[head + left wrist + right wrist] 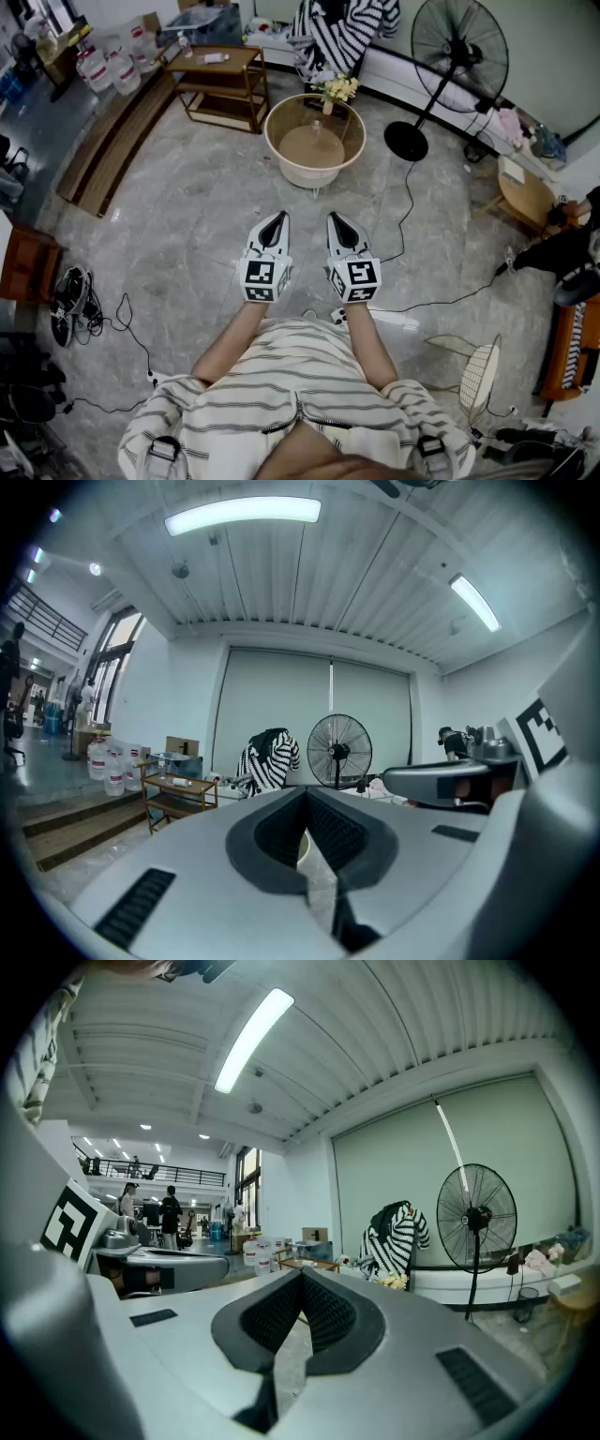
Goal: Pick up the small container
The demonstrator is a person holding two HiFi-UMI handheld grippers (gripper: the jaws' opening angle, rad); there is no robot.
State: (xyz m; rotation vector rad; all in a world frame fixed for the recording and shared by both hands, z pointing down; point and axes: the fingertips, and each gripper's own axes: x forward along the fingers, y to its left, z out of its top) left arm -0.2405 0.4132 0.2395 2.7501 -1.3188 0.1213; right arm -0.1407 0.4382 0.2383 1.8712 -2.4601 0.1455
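Note:
My left gripper [277,218] and right gripper [335,217] are held side by side at waist height over the grey floor, both pointing at a round cream table [281,150] ahead. Both are shut with nothing between the jaws. In the left gripper view the left gripper [307,795] has its pads together, and in the right gripper view the right gripper [300,1275] looks the same. A small vase of yellow flowers [330,97] stands on the round table's far side. A small white item [214,58] lies on a wooden side table [246,66]. I cannot tell which thing is the small container.
A standing fan [457,47] is at the back right with its black cable [409,202] running across the floor. A striped garment [339,28] hangs behind the round table. Water jugs [111,66] stand back left. Shoes [70,300] and cables lie to my left.

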